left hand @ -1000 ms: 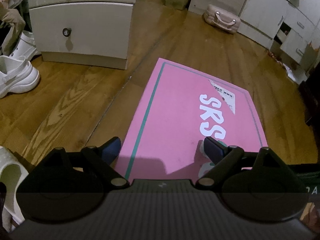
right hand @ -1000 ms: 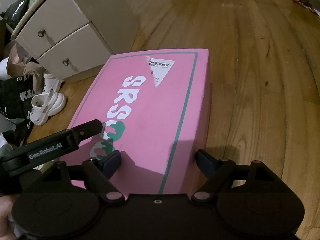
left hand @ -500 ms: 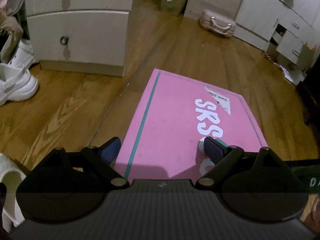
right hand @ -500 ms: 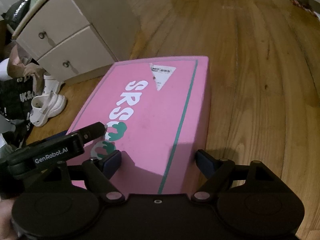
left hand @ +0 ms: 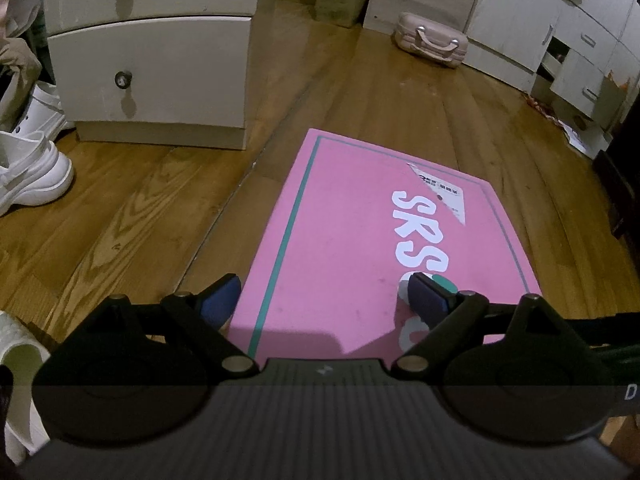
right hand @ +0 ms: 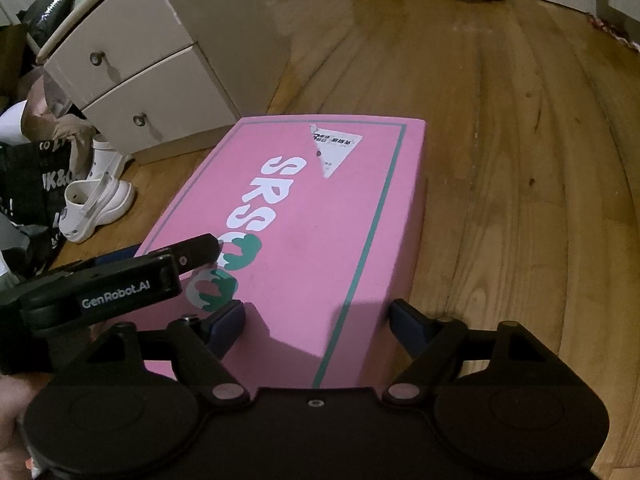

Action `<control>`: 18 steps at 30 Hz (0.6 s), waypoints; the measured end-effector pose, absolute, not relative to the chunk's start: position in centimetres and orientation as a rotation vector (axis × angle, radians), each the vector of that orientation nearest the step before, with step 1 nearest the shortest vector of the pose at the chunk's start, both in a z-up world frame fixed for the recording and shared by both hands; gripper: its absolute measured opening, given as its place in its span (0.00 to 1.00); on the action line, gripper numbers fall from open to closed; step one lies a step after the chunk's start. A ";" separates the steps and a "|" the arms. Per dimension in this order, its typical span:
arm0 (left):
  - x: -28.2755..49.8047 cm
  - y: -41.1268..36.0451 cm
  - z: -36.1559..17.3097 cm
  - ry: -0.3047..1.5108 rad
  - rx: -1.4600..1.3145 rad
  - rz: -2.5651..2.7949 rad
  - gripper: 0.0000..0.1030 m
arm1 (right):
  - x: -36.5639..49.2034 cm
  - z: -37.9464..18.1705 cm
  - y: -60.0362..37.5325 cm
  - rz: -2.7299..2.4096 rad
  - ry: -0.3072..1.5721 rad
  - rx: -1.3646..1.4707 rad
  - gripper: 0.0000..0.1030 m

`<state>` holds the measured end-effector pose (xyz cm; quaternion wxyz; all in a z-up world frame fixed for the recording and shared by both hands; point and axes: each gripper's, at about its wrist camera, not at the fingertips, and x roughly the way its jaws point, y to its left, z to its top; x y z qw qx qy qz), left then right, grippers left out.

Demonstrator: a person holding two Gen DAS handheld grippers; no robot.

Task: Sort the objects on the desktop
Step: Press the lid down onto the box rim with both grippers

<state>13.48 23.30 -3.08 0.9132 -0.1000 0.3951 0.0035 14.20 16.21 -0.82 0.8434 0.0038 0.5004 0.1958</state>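
Note:
A pink box [left hand: 360,240] with white "SRS" lettering, a teal border line and a torn white label fills the middle of both views [right hand: 320,220]. It is held above the wooden floor. My left gripper [left hand: 324,300] is open wide, one finger over the box's left edge, the other on its top. My right gripper [right hand: 320,320] is open wide and straddles the box's right edge, one finger on top, one beside the side wall. The left gripper's finger [right hand: 192,248] shows in the right wrist view, lying on the box top.
A cream two-drawer cabinet [left hand: 152,60] stands on the wooden floor [right hand: 520,160] at the left. White shoes [left hand: 28,168] and a black bag [right hand: 28,200] lie beside it. A pink case [left hand: 432,40] and white cupboards [left hand: 560,32] stand at the far side.
The box and both grippers have risen and tilted back: the floor looks farther away and more of the cabinet and room shows. The fingers keep the same places on the box.

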 end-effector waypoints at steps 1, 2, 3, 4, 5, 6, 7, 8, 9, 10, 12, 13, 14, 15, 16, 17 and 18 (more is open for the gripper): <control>13.4 23.4 -3.1 0.811 -0.215 0.007 0.88 | 14.2 -0.7 16.3 0.415 1.053 0.001 0.80; 13.4 23.5 -3.1 0.808 -0.219 0.005 0.88 | 14.1 -0.5 16.4 0.416 1.047 -0.007 0.80; 13.3 23.5 -3.1 0.805 -0.223 0.003 0.88 | 14.0 -0.4 16.4 0.418 1.040 -0.015 0.80; 13.3 23.6 -3.1 0.805 -0.231 0.001 0.88 | 14.0 -0.2 16.5 0.420 1.034 -0.023 0.80; 13.3 23.7 -3.2 0.808 -0.236 -0.001 0.88 | 13.8 -0.1 16.5 0.421 1.030 -0.030 0.80; 13.3 23.6 -3.3 0.810 -0.229 -0.007 0.88 | 13.7 -0.1 16.5 0.423 1.027 -0.037 0.80; 13.3 23.4 -3.3 0.813 -0.213 -0.012 0.88 | 13.6 -0.1 16.4 0.424 1.026 -0.041 0.80; 13.4 23.3 -3.4 0.815 -0.198 -0.016 0.88 | 13.6 -0.3 16.3 0.423 1.030 -0.038 0.78; 13.4 23.3 -3.4 0.816 -0.196 -0.015 0.88 | 13.6 -0.5 16.0 0.420 1.039 -0.031 0.77; 13.4 23.3 -3.5 0.819 -0.203 -0.012 0.88 | 13.5 -0.7 15.8 0.418 1.043 -0.020 0.77; 13.5 23.3 -3.6 0.829 -0.207 -0.015 0.88 | 13.4 -0.8 15.5 0.420 1.040 -0.010 0.76; 13.5 23.3 -3.7 0.834 -0.204 -0.018 0.88 | 13.3 -0.9 15.4 0.421 1.040 -0.012 0.76; 13.5 23.3 -3.7 0.838 -0.202 -0.020 0.88 | 13.2 -0.9 15.5 0.422 1.042 -0.019 0.76; 13.5 23.3 -3.8 0.843 -0.196 -0.024 0.88 | 13.2 -0.9 15.5 0.422 1.043 -0.025 0.76; 13.5 23.5 -3.8 0.849 -0.205 -0.027 0.88 | 13.1 -0.9 15.5 0.426 1.045 -0.032 0.76; 13.6 23.7 -3.8 0.855 -0.214 -0.029 0.87 | 13.1 -0.9 15.4 0.434 1.051 -0.031 0.76; 13.6 24.0 -3.7 0.855 -0.239 -0.031 0.87 | 13.3 -0.9 15.1 0.444 1.061 -0.021 0.76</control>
